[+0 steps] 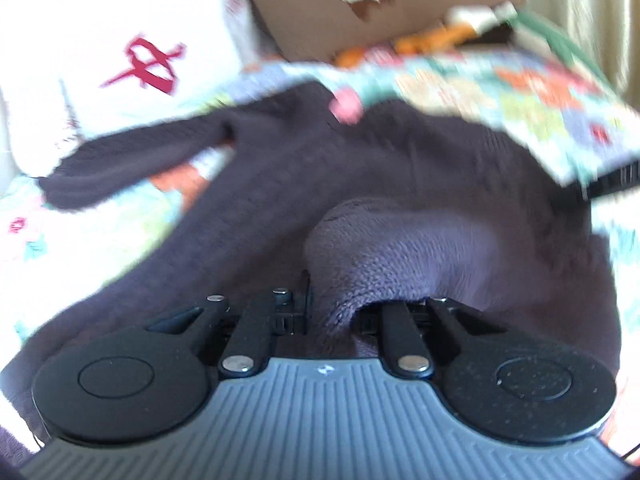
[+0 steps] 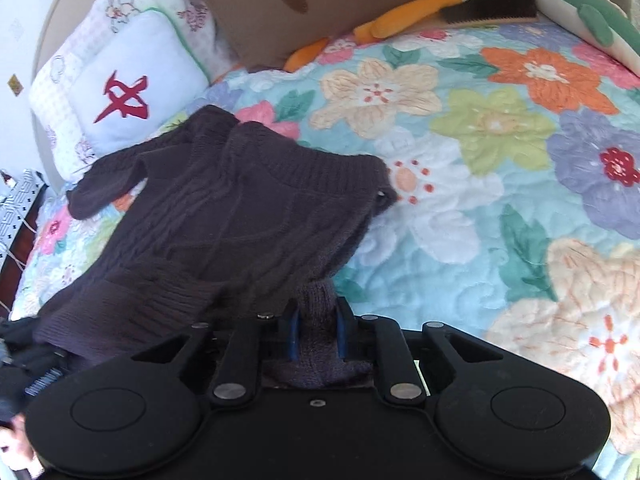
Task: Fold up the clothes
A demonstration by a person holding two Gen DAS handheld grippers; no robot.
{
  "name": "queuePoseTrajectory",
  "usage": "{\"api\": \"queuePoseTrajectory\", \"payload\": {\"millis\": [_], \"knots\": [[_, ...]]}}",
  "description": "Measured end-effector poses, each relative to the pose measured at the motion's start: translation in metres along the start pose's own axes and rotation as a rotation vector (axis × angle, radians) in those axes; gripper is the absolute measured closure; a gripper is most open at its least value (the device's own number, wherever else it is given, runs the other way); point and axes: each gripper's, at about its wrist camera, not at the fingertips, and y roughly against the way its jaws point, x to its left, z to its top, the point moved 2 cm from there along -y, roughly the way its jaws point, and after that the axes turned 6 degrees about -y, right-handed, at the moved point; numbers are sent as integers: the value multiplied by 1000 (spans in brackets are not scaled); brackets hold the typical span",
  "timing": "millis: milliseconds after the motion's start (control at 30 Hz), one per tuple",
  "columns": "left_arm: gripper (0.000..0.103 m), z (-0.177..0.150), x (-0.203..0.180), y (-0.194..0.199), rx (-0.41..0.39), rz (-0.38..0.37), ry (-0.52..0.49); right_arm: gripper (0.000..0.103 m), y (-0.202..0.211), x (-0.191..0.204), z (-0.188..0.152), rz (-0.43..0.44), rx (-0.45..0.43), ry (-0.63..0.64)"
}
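1. Right wrist view puts your right gripper (image 2: 316, 334) at the near hem of the dark purple knit sweater (image 2: 224, 216); its blue-lined fingers (image 2: 293, 336) pinch a bunched fold of the knit, which fills the gap between them.
2. From that same view, the sweater lies spread on the floral quilt (image 2: 480, 168) of the bed, with its collar end toward the white pillow (image 2: 120, 92) bearing a red character.
3. One sleeve (image 2: 100, 188) reaches out just below that pillow, resting on the quilt.
4. A brown cushion (image 2: 280, 12) with a white motif stands beyond the pillow, and an orange-and-white plush toy (image 2: 420, 4) lies beside the cushion.
5. Left wrist view is blurred, but it shows your left gripper (image 1: 332, 312) drawn nearly together, with a thick roll of the sweater (image 1: 400, 248) gathered over and between its fingers; the pads themselves are covered by the knit.
6. In that view a corner of the floral quilt (image 1: 500, 92) hangs across the far part of the sweater, on the side away from the pillow (image 1: 132, 40).
7. The sleeve (image 1: 132, 168) shows there too, stretched toward the pillow.
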Motion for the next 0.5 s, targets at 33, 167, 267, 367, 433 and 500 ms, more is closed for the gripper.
{"api": "queuePoseTrajectory", "payload": {"millis": [33,167,267,367,433,500], "knots": [[91,2,7,6,-21,19,38,87,1,-3,0,-9,1,-5],[91,6,40,22,-74,76,199,91,4,-7,0,-97,-23,26],[91,-5,60,20,-56,128,277,92,3,-15,2,-113,-20,8],[91,-30,69,-1,52,165,319,92,1,-19,2,-124,-7,-7],[91,-48,71,-18,133,164,327,91,2,-20,1,-103,1,-29],[91,-60,67,-28,178,167,294,84,2,-18,0,-54,16,-61]]}}
